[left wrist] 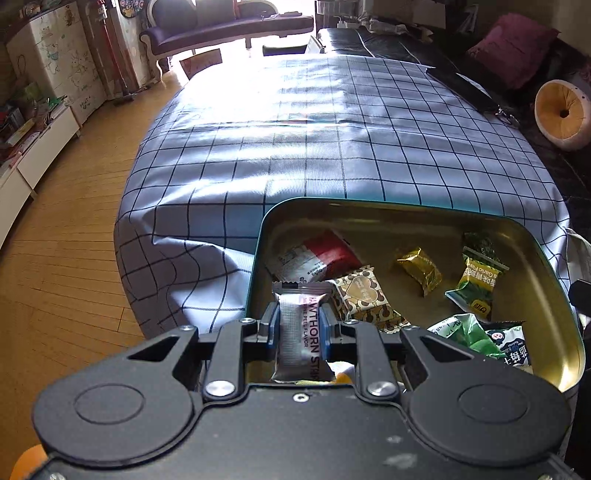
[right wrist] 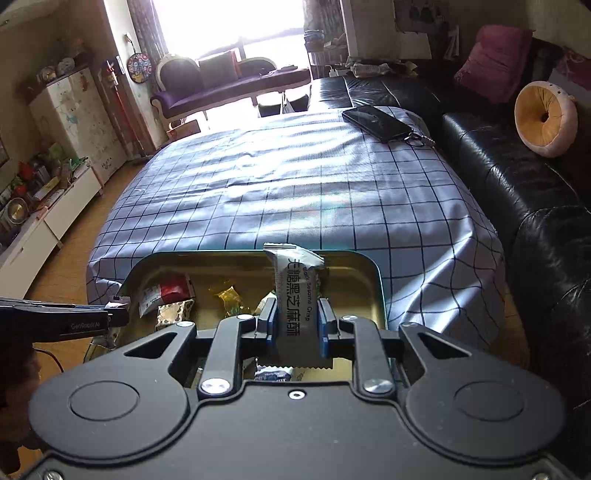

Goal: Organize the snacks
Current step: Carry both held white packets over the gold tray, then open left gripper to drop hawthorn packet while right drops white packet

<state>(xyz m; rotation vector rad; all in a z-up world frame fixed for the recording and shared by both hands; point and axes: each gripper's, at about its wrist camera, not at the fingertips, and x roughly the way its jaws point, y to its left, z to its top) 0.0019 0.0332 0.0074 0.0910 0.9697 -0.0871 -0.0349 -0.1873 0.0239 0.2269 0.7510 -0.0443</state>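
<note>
Blown-out window [right wrist: 236, 22] backlight, fisheye-warped edges

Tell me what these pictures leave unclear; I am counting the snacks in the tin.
- Left wrist view: the tin's near corner lies under the left gripper, whose held hawthorn bar covers snacks behind it.
- Left wrist view: the white packet is partly hidden by a green packet.
- Right wrist view: the right gripper and its sesame bar hide the tin's middle.

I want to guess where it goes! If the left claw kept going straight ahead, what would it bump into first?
Probably the tan heart-print snack or the red-and-white packet in the tin, just past the hawthorn strip that the left claw is gripping. Depth is hard to judge here.
</note>
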